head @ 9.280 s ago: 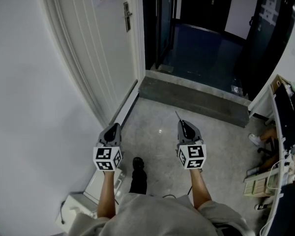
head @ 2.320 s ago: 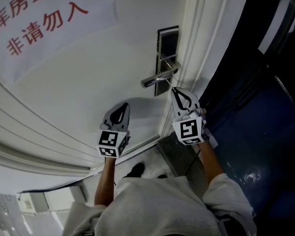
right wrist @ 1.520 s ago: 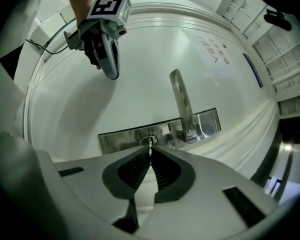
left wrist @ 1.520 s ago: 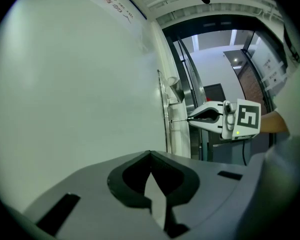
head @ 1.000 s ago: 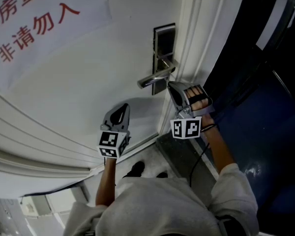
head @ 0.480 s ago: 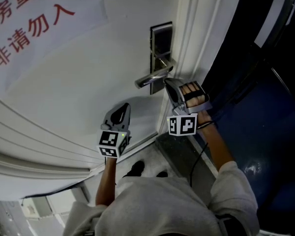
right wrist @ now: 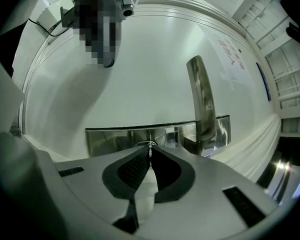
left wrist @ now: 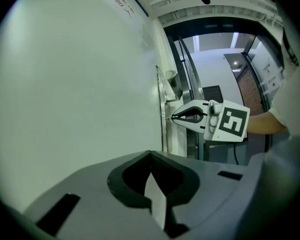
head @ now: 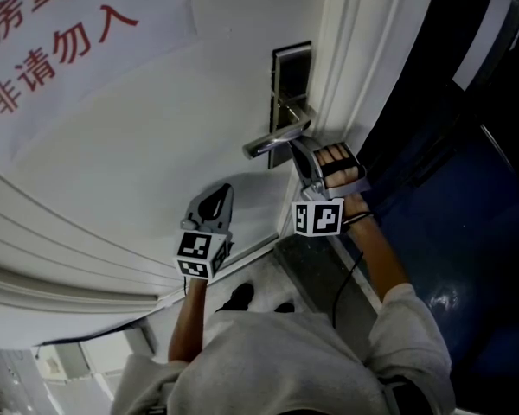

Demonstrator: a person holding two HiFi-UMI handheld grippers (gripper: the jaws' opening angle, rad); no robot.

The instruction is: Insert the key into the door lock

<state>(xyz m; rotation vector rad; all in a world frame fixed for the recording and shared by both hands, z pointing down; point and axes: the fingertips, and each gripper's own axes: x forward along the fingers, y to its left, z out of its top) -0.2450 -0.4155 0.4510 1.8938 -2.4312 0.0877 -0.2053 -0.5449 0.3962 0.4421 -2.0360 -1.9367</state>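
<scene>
**Key at the lock, open room to the right**

The right tongs [right wrist: 150, 154] are clamped on the key [right wrist: 150, 146]. Its tip is at the lock plate [right wrist: 115, 140], just beside the lever handle [head: 272, 141]. The left tongs [left wrist: 151, 155] are closed and empty, near the bare door [head: 156, 128]. Past the door frame [head: 350, 67], the doorway [head: 450, 206] lies open.

The scene is taken from above by the head view, aimed steeply down past the person's shoulders at the left gripper [head: 219, 190], the right gripper [head: 297, 148] and the door [head: 138, 119] with its lock plate [head: 291, 72] at the far side. In the left gripper view the door face is looked along towards the right, with the right gripper and lock plate seen further off. The right gripper view is set very near the lock plate and faced squarely at it, the handle [right wrist: 202, 104] close by. The lock plate is shared by all three views.
</scene>
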